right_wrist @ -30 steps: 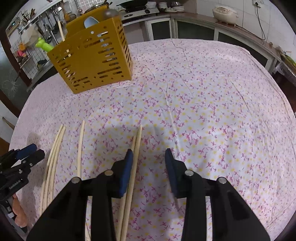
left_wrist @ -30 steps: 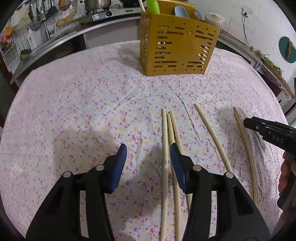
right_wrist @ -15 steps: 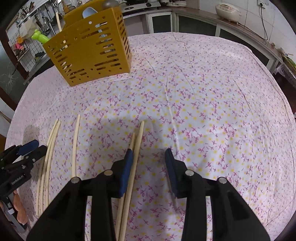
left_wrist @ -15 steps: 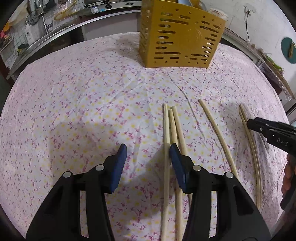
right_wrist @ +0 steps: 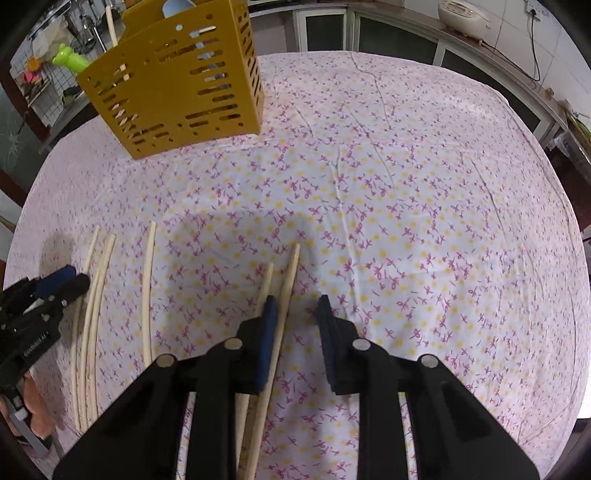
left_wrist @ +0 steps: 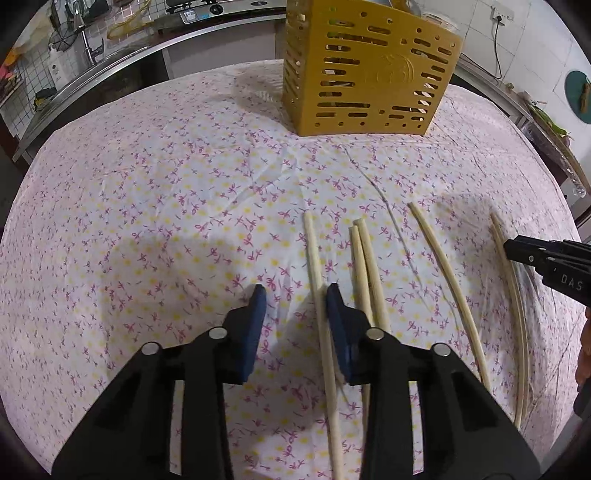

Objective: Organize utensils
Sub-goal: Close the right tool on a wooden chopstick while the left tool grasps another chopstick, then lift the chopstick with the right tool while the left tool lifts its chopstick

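Several pale wooden chopsticks lie on the floral tablecloth (left_wrist: 147,221). My left gripper (left_wrist: 295,295) points down at them with its jaws closing; one chopstick (left_wrist: 314,266) runs between them, hard by the right pad, and the left pad stands clear of it. Two more chopsticks (left_wrist: 364,266) lie just right of that finger. My right gripper (right_wrist: 297,306) is closing too, around a chopstick (right_wrist: 290,280) lying against its left pad, with the right pad clear. A second chopstick (right_wrist: 266,280) passes behind the left finger. The yellow slotted holder (left_wrist: 369,74) stands at the back.
A single chopstick (left_wrist: 450,288) and a far-right pair (left_wrist: 513,295) lie between the two grippers. Holder (right_wrist: 173,92) holds a spoon and a stick. A steel counter (left_wrist: 110,70) and a rice cooker (right_wrist: 465,18) ring the table; the cloth drops off at its edges.
Both grippers' jaws have narrowed. In the left wrist view the leftmost chopstick now lies apart from the other two, between the jaws. Both views have tipped slightly lower.
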The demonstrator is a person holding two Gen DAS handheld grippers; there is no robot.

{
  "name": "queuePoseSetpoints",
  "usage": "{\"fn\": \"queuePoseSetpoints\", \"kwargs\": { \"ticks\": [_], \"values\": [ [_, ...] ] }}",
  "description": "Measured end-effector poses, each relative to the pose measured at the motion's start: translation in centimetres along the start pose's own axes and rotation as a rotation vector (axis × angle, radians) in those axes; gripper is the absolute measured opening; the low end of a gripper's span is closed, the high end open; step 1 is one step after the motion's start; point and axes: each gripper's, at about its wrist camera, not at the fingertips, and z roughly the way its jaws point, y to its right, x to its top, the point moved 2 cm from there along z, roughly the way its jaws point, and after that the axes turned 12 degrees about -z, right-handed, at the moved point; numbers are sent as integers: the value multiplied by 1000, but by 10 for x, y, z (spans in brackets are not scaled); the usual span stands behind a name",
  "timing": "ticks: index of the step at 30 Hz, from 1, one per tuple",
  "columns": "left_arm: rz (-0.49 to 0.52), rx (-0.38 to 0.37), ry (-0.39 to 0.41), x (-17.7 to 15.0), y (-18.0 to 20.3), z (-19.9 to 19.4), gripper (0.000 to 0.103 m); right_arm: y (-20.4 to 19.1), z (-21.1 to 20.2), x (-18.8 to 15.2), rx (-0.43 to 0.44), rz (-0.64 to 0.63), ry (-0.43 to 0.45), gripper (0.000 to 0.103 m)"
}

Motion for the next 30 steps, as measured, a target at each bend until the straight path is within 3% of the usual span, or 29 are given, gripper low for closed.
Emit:
{"fn": "queuePoseSetpoints", "kwargs": {
  "ticks": [8, 11, 13, 16, 22, 30],
  "values": [
    [14, 20, -4, 8, 3, 6, 31, -12, 8, 5, -39, -33, -39, 22],
    [3, 25, -9, 15, 3, 8, 20, -13, 7, 10, -23, -30, -35, 10],
    [-3, 9, -14, 16, 2, 8, 9, -12, 5, 9, -18, -32, -25, 9],
    [-5, 1, -12, 17, -1, 7, 7, -6, 2, 3, 4, -34, -13, 8],
    [-35, -15, 28, 18, -8, -8, 6, 4, -14, -2, 39, -22, 63, 6],
    [-67, -77, 129, 16, -12, -47, 6, 10, -55, -2, 66, -2, 248, 6]
  ]
}}
